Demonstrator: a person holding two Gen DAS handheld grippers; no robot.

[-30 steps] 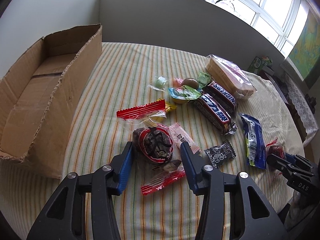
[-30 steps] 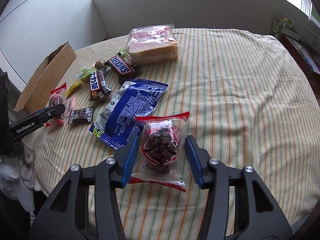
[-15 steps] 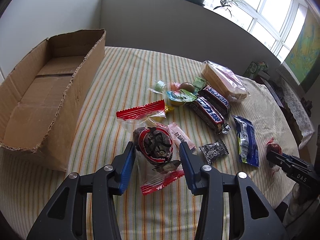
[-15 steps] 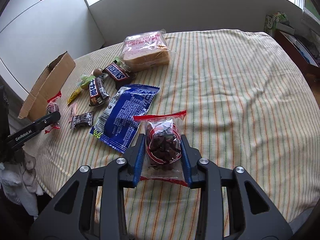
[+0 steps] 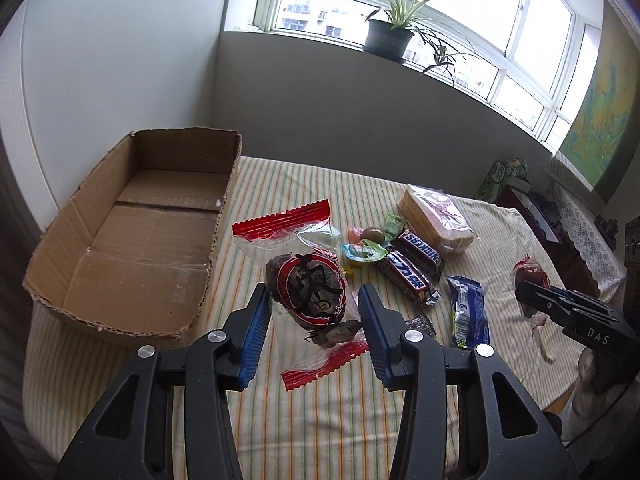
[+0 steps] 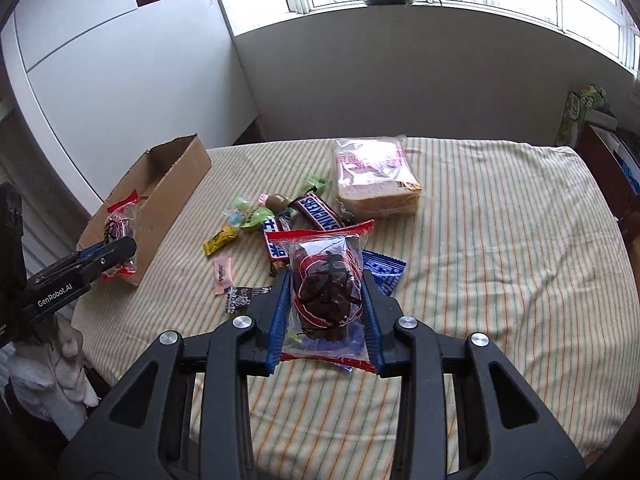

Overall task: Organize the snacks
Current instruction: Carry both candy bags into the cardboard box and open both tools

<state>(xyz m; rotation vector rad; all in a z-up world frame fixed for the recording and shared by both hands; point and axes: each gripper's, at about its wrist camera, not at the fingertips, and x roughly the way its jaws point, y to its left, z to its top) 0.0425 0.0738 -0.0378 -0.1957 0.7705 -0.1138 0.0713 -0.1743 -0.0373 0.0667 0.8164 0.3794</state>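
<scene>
My left gripper (image 5: 314, 310) is shut on a clear red-trimmed packet of dark dried fruit (image 5: 310, 286) and holds it above the striped tablecloth, just right of the open cardboard box (image 5: 132, 240). My right gripper (image 6: 326, 296) is shut on a second packet of the same kind (image 6: 326, 280), lifted over the blue snack bag (image 6: 382, 274). Each gripper shows in the other's view: the right gripper (image 5: 532, 294), the left gripper (image 6: 116, 248).
Two Snickers bars (image 5: 412, 266), wrapped bread (image 5: 436, 220), small candies (image 5: 362, 250), a black sachet (image 6: 242, 296) and a pink sachet (image 6: 221, 274) lie mid-table. The box (image 6: 160, 192) stands at the left edge. A green carton (image 5: 500, 174) stands beyond the table.
Both grippers have lifted their packets off the cloth. The left one has risen with its packet beside the box; the right one, shut half a second ago, now holds its packet over the blue bag.
</scene>
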